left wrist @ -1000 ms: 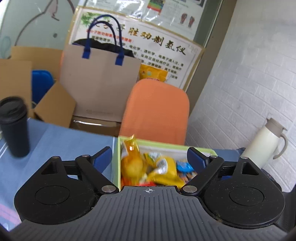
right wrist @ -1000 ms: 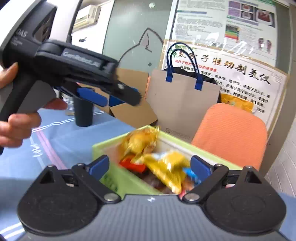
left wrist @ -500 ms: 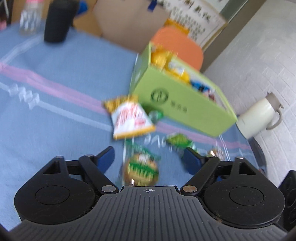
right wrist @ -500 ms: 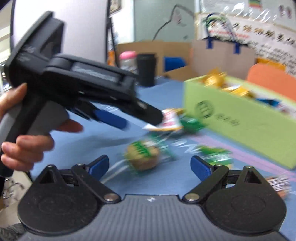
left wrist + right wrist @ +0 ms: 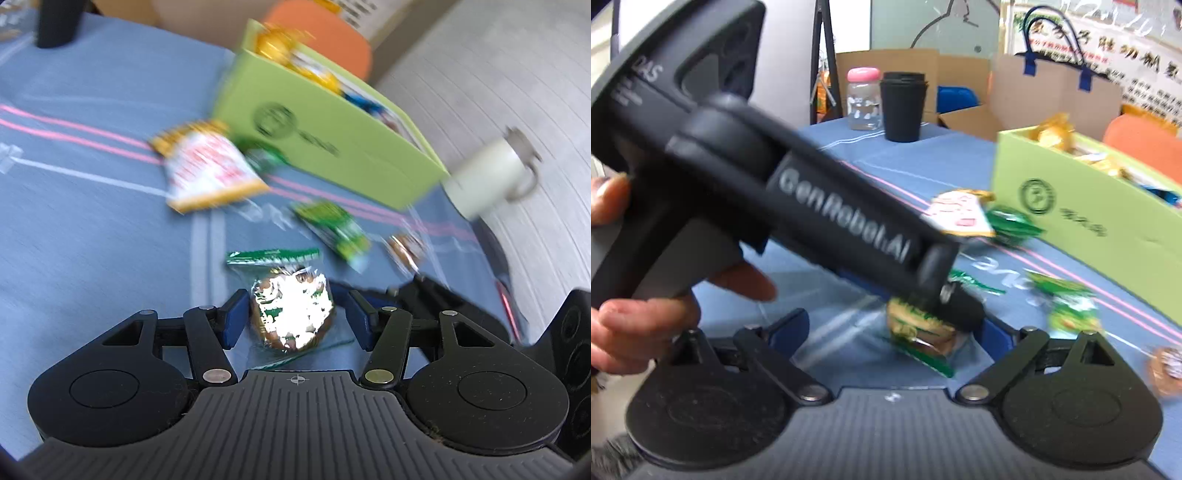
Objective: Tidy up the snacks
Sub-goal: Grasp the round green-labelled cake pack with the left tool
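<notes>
Left tongs [image 5: 293,317] closing around one wrapped cookie [image 5: 291,314], right tongs [image 5: 886,332] apart, one green box [image 5: 332,136].

A black lidded cup [image 5: 904,106] stands on a blue tablecloth [image 5: 923,155] crossed by pink stripes, with a clear bottle [image 5: 863,99] capped in pink just beside it. Behind them sit cardboard boxes [image 5: 886,66] and a brown paper bag [image 5: 1052,92] with blue handles, below a poster of Chinese characters [image 5: 1137,55]. An orange chair back [image 5: 325,40] and a cream thermos jug [image 5: 491,177] stand near a white brick wall [image 5: 517,74].
</notes>
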Motion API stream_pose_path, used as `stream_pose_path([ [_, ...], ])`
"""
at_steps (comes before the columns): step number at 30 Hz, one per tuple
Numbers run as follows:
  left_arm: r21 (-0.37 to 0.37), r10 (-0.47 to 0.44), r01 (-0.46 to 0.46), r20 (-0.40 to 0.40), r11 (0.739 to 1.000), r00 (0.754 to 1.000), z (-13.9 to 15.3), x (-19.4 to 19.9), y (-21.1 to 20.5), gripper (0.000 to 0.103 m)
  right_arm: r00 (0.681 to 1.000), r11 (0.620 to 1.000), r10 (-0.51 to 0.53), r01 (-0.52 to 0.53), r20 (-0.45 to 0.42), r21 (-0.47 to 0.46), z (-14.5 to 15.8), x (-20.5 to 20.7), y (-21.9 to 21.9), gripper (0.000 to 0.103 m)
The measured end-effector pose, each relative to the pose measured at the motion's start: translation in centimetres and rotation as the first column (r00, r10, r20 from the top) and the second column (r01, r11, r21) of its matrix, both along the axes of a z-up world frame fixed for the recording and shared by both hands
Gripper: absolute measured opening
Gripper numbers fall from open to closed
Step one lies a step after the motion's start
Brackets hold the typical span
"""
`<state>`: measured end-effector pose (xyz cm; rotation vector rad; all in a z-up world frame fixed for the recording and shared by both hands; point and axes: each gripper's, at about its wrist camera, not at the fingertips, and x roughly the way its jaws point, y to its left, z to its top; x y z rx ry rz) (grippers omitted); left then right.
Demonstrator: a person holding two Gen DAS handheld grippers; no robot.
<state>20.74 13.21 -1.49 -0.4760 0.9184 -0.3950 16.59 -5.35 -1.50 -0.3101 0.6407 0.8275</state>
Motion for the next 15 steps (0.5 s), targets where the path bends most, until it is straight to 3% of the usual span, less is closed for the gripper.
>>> stream_pose_path([
  [6,0.009,-0.056,0.056,0.006,0.998,0.998,0.3,-2.7,-5.5,0.045,0.998,0.997,-0.068,0.068,0.000,-0.047,0.2,-2.1,-4.7,0.093],
  [8,0.017,-0.038,0.038,-0.001,0.999,0.999,0.5,-3.2,-6.1,0.046,0.995,0.995,-0.096,0.095,-0.007,-0.037,0.0,-2.4,-5.8,0.093],
  [12,0.036,0.056,-0.055,-0.017,0.998,0.998,0.7,-3.2,-5.6,0.065,0.989,0.989,-0.148,0.148,0.002,0.011,-0.4,-3.1,-7.1,0.094],
  [15,0.048,0.083,-0.082,-0.012,0.995,0.997,1.0,-3.2,-5.4,0.066,0.983,0.982,-0.183,0.183,-0.008,0.045,-0.8,-3.1,-7.2,0.094],
])
